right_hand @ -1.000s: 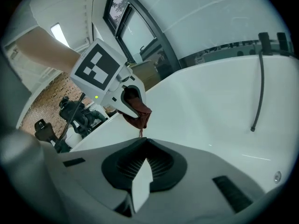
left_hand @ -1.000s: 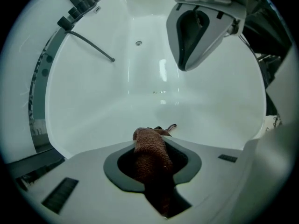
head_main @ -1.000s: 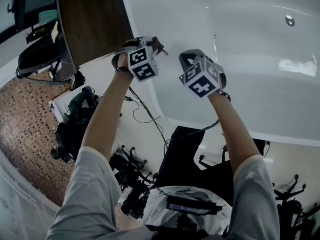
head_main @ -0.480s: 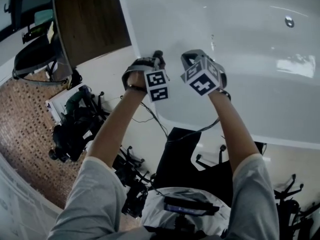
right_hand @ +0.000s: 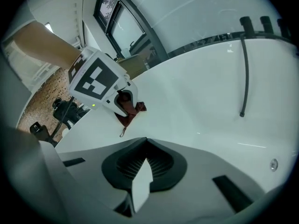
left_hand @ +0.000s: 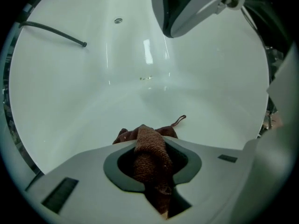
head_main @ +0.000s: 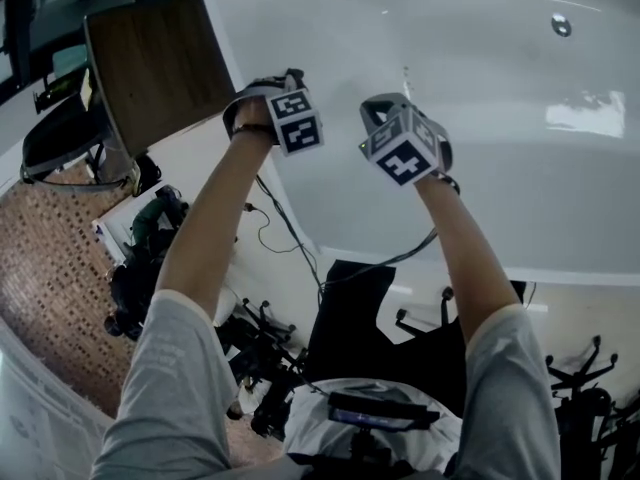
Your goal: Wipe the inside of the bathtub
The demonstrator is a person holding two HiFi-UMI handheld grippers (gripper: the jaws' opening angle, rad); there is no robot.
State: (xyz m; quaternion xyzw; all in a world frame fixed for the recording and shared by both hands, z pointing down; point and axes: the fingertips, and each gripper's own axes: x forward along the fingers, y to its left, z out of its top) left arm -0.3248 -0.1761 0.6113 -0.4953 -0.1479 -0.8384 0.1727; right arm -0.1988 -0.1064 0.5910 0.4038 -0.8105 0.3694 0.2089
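Note:
The white bathtub (head_main: pixel 520 138) fills the upper right of the head view, and both grippers are held over its near-left end. My left gripper (head_main: pixel 292 80) is shut on a brown cloth (left_hand: pixel 150 155), whose bunched end (right_hand: pixel 129 111) hangs from the jaws just above the tub's sloping inner wall (left_hand: pixel 93 106). In the left gripper view the cloth fills the gap between the jaws of the left gripper (left_hand: pixel 152 171). My right gripper (head_main: pixel 383 113) hovers beside it to the right, and in its own view the right gripper (right_hand: pixel 140 185) is shut on nothing.
A drain fitting (head_main: pixel 561 25) sits in the tub floor. A black hose (right_hand: pixel 244 73) hangs down the far wall from fittings (right_hand: pixel 254 22) on the rim. A dark wooden table (head_main: pixel 150 63) stands left of the tub. Cables and gear (head_main: pixel 150 248) lie on the floor.
My left gripper with the cloth came toward me and to the right along the tub wall, then went back up and away. The right gripper has hardly moved.

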